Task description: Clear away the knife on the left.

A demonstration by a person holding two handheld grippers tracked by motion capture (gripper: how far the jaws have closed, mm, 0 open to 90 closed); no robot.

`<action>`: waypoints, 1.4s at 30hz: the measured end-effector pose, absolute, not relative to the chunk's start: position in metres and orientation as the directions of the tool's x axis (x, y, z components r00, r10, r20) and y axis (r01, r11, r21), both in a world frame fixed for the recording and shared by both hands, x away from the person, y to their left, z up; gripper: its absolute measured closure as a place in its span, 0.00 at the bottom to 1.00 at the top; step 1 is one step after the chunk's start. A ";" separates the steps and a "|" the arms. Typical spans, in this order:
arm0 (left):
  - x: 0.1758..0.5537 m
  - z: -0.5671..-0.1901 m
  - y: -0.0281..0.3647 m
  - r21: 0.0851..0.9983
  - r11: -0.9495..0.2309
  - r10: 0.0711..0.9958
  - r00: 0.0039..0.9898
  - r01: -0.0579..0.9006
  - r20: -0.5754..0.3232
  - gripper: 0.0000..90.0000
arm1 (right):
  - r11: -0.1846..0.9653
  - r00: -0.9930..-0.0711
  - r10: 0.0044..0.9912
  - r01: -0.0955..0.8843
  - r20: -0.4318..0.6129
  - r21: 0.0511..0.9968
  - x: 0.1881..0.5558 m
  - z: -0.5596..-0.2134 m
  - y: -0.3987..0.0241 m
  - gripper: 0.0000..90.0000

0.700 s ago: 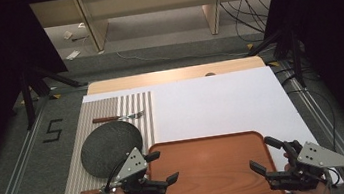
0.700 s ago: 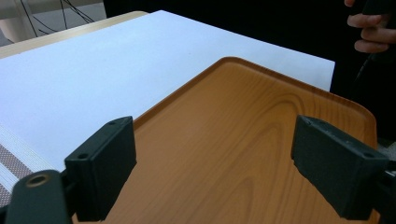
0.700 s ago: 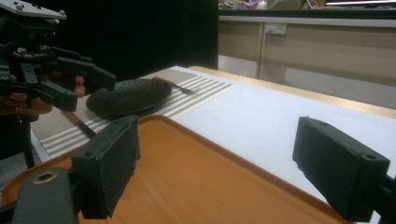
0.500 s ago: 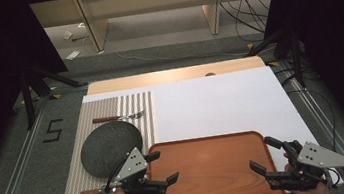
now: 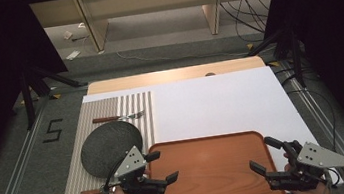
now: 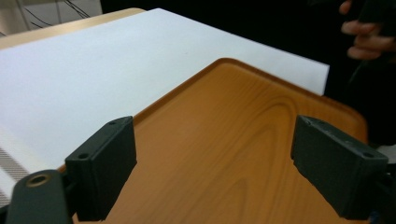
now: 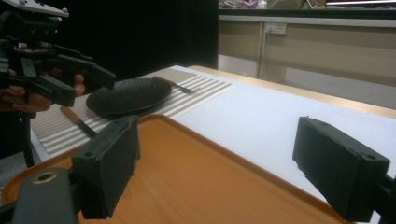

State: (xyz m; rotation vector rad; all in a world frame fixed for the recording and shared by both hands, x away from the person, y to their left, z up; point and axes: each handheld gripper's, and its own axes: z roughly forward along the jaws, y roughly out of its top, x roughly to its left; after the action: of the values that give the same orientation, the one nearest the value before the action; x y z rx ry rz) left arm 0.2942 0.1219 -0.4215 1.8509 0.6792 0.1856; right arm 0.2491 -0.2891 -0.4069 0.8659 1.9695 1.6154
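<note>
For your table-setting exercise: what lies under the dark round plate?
The dark plate rests on the striped placemat, with a fork beyond it and a knife on its near side. Whatever part of the mat sits beneath the plate is covered, so nothing more can be told.

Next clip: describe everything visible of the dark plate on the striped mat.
The plate is round, dark grey to black, with a matte, speckled, stone-like surface and a low rim. It lies flat and empty on the striped placemat, left of the wooden tray. A fork lies beyond it and a knife on its near side, both apart from it. In the high view the left gripper overlaps its near edge, so contact there cannot be judged.
</note>
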 end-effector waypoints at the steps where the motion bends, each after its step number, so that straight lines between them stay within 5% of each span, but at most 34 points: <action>1: 0.294 -0.421 0.121 0.903 -0.239 0.532 0.826 0.359 -0.187 0.15 | 0.119 -0.703 0.710 0.187 0.048 0.975 0.249 -0.407 -0.289 0.18; 12: 0.296 -0.411 0.125 0.875 -0.282 0.503 0.837 0.393 -0.214 0.16 | 0.124 -0.702 0.711 0.188 0.045 0.974 0.250 -0.408 -0.289 0.18; 27: 0.294 -0.402 0.148 0.833 -0.426 0.533 0.842 0.355 -0.086 0.16 | 0.122 -0.702 0.711 0.189 0.047 0.974 0.250 -0.408 -0.289 0.18; 42: 0.301 -0.398 0.185 0.680 -0.613 0.521 0.853 0.403 -0.036 0.17 | 0.121 -0.700 0.712 0.193 0.050 0.974 0.250 -0.408 -0.289 0.18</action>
State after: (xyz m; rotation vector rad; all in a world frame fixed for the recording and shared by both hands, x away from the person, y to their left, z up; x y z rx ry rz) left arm 0.3013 0.1846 -0.3978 2.3093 0.6671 0.2138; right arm 0.2502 -0.2887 -0.4082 0.8743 1.9735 1.6085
